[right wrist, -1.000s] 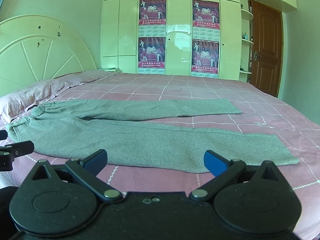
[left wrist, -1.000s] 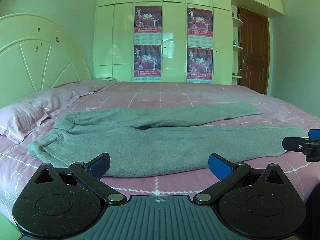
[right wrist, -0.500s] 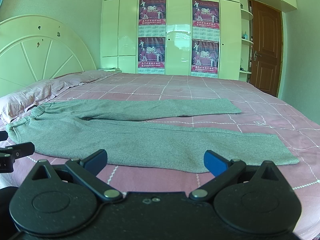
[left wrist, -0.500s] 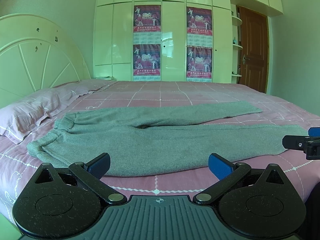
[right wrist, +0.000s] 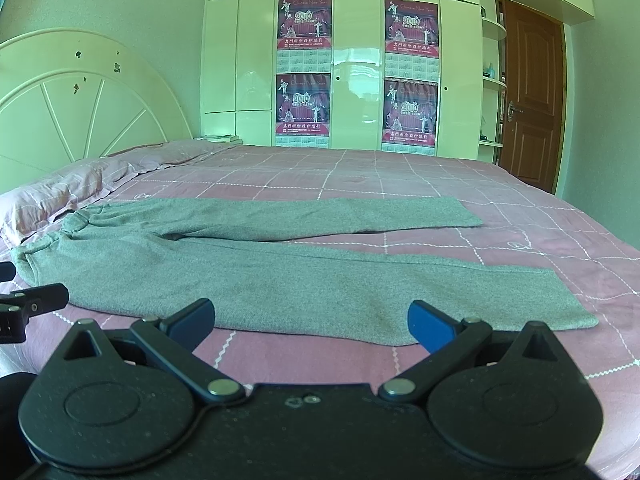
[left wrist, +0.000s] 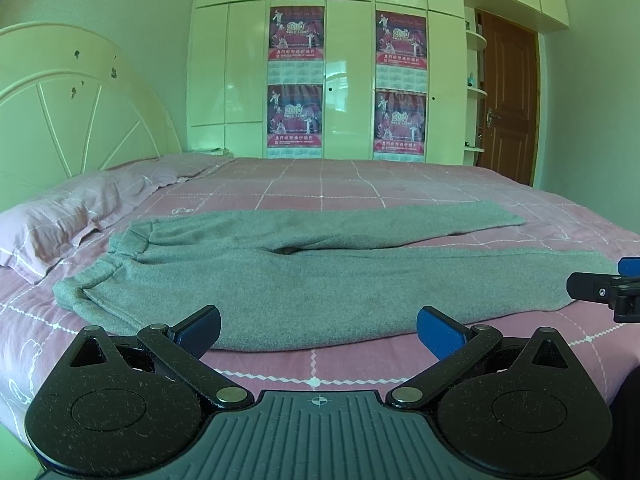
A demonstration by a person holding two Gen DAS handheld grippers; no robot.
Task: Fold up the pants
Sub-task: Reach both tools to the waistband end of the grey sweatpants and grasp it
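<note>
Grey pants [left wrist: 304, 276] lie flat across the pink checked bed, waistband to the left near the pillows, both legs stretched to the right. My left gripper [left wrist: 318, 330] hovers open just short of the near edge of the pants, nothing between its blue pads. In the right wrist view the same pants [right wrist: 304, 280] spread ahead, and my right gripper [right wrist: 310, 322] stands open at the near leg's edge, empty. Each view shows the other gripper's tip at its side edge: the right one [left wrist: 608, 290], the left one [right wrist: 28, 302].
Pink pillows [left wrist: 72, 220] lie at the left by a cream headboard [left wrist: 76, 112]. A wardrobe wall with posters [left wrist: 296, 80] stands behind the bed, a brown door [left wrist: 508, 104] at the right. The bedsheet [left wrist: 360, 188] stretches beyond the pants.
Almost nothing differs; the views shift very slightly, and both grippers stay open and in the same place before the pants.
</note>
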